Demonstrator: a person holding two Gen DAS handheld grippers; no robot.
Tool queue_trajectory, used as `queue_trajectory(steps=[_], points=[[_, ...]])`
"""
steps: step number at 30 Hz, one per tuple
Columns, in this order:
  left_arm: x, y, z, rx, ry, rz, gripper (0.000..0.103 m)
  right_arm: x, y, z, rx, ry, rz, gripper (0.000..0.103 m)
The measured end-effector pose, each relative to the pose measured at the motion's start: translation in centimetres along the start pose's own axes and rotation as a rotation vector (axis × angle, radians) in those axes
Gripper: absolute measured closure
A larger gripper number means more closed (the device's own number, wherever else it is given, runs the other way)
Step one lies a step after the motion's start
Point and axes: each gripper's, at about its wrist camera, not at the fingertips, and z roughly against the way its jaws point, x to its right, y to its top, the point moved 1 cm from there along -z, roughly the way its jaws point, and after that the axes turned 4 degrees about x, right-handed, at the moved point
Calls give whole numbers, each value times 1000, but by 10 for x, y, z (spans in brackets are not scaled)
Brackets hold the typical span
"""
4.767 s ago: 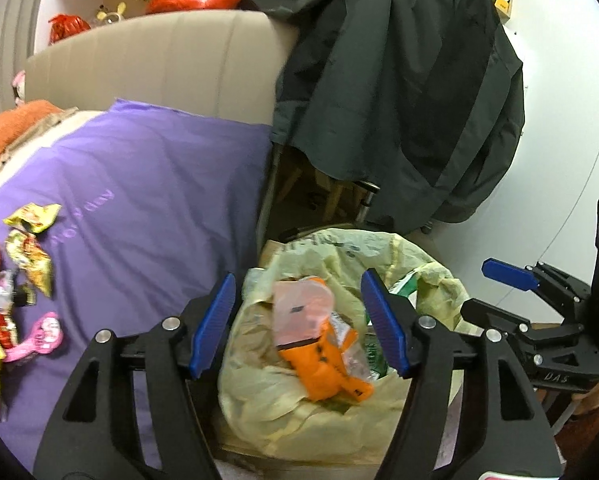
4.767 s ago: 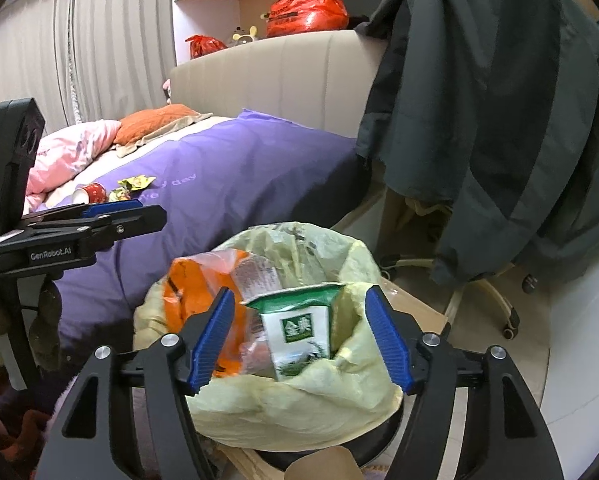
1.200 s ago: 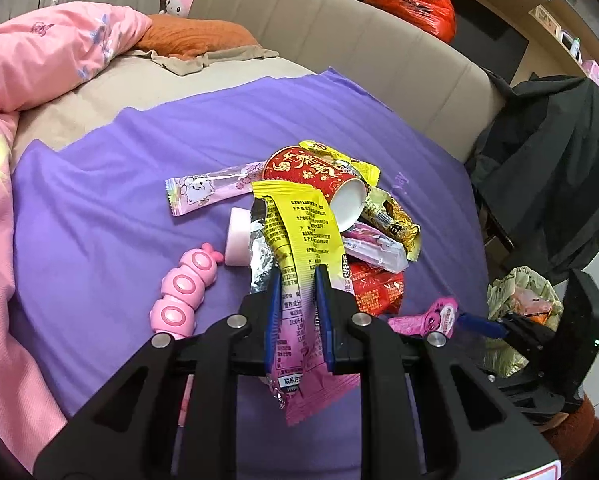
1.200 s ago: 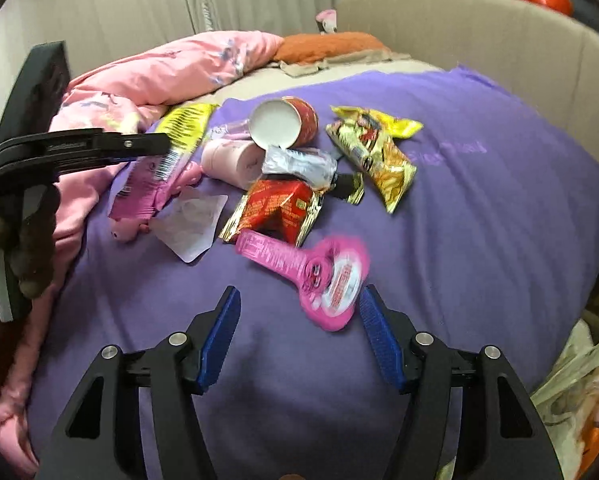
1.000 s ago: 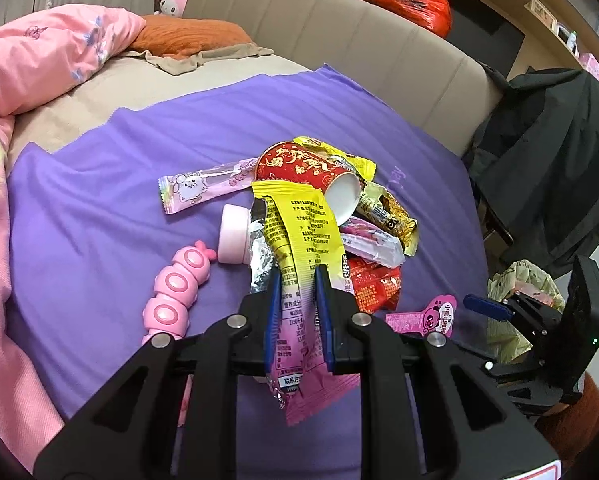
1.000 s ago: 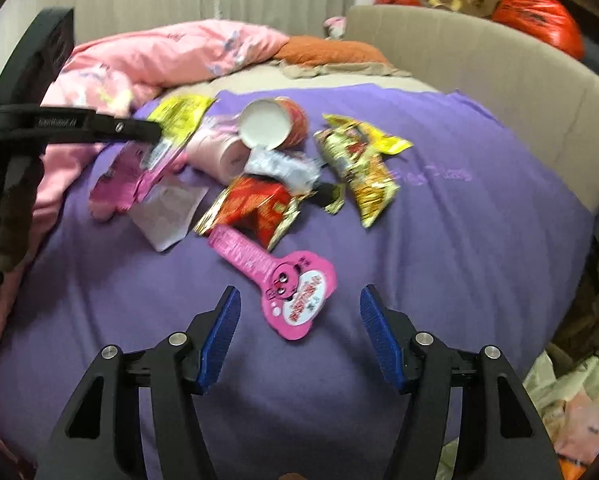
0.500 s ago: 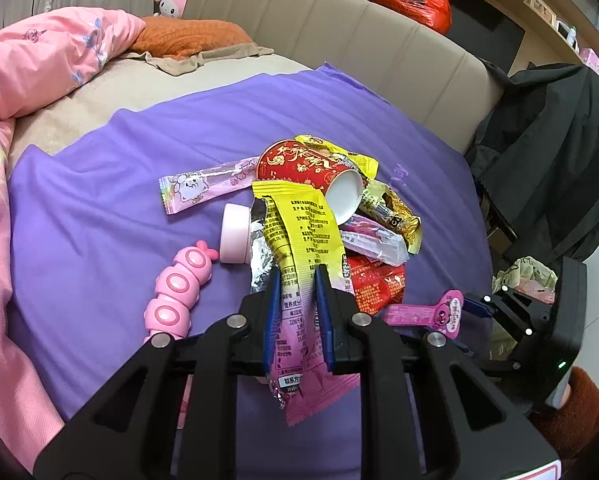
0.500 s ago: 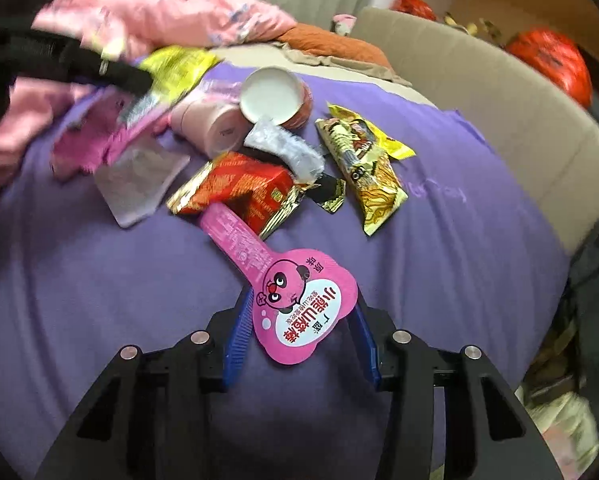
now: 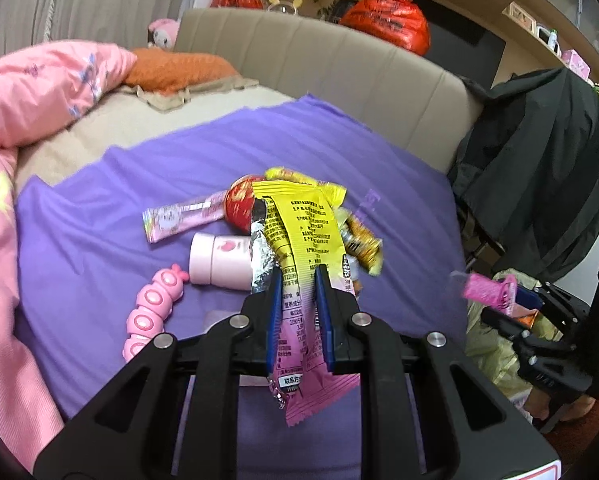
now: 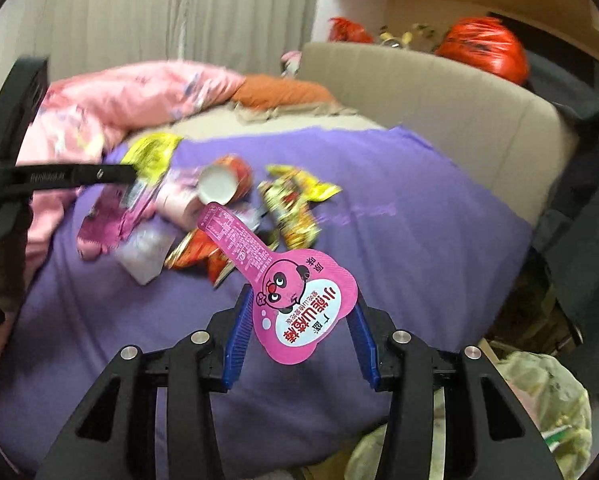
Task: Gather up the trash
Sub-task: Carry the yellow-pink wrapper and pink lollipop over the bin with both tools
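My left gripper (image 9: 298, 280) is shut on a yellow and pink snack wrapper (image 9: 299, 220) and holds it above the purple bedspread (image 9: 99, 248). My right gripper (image 10: 299, 304) is shut on a pink spoon-shaped bear wrapper (image 10: 295, 300), lifted off the bed; it also shows in the left wrist view (image 9: 489, 290) near the bin. More trash lies on the bed: a red paper cup (image 10: 227, 180), a yellow snack bag (image 10: 295, 204), a red packet (image 10: 203, 252), a pink stick packet (image 9: 183, 216) and a pink bottle (image 9: 223, 258). The trash bin with a yellowish bag (image 10: 539, 392) stands at the lower right.
A pink caterpillar toy (image 9: 151, 312) lies left of the pile. A pink duvet (image 9: 31, 88) and orange pillow (image 9: 175, 70) lie at the left. The beige headboard (image 9: 339, 64) is behind. A dark jacket (image 9: 539, 168) hangs over a chair beside the bin.
My right gripper closed on the pink bear wrapper and lifted it off the bed toward the bin side. My left gripper keeps holding the yellow and pink wrapper.
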Motion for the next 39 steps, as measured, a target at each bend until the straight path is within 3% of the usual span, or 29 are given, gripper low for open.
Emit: queue_trajectory(steps=[8, 14, 21, 27, 39], points=[[68, 37, 51, 152, -1, -43, 87, 56, 6, 68, 133, -20, -94, 60], [153, 48, 75, 249, -46, -146, 87, 102, 2, 125, 221, -86, -103, 60], [246, 27, 67, 223, -139, -253, 87, 161, -30, 177, 249, -168, -149, 60], [303, 4, 49, 177, -203, -306, 87, 200, -60, 205, 254, -195, -237, 60], [350, -28, 17, 78, -285, -343, 87, 232, -97, 219, 220, -240, -271, 60]])
